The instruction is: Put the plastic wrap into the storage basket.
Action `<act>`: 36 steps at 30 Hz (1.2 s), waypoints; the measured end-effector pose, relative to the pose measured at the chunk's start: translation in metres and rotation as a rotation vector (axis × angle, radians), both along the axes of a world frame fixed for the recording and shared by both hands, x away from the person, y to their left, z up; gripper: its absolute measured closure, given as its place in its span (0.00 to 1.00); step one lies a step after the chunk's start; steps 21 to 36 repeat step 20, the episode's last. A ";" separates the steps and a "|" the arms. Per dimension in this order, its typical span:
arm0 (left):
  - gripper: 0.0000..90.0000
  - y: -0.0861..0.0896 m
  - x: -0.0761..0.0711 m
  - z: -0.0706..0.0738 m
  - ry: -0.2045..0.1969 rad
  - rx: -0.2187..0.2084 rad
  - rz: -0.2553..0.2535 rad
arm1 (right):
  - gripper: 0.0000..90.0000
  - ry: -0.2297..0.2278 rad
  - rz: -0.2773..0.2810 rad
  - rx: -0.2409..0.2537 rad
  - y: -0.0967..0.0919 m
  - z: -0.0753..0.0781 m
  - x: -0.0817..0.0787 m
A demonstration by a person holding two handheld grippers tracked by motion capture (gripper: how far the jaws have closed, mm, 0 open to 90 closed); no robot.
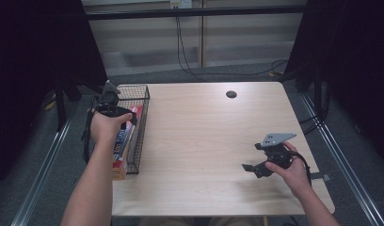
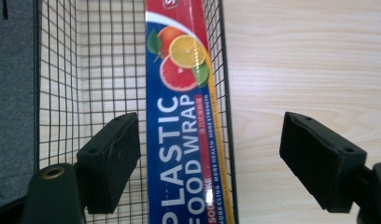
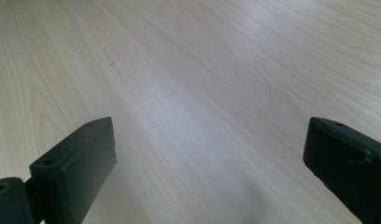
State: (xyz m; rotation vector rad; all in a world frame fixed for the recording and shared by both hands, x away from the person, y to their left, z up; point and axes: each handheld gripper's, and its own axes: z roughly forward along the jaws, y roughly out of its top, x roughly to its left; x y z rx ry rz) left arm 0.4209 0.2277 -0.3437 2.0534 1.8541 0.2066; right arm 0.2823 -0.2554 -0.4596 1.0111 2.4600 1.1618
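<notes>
A long blue and red box of plastic food wrap lies lengthwise in a black wire basket at the table's left edge. From the high view the box rests against the basket's right wall. My left gripper hangs above the box, pointing down, its jaws open and its pads clear of the box. A hand holds this left gripper over the basket. My right gripper stands open over bare wood, with nothing between its jaws. That right gripper is near the table's front right.
The light wooden table has a small black round cap near its far edge. Cables run across the floor behind the table. Dark curtains stand on both sides.
</notes>
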 end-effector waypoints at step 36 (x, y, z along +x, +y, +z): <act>0.19 -0.031 -0.007 0.022 -0.099 -0.050 -0.156 | 0.02 0.003 0.008 -0.002 0.001 -0.001 0.000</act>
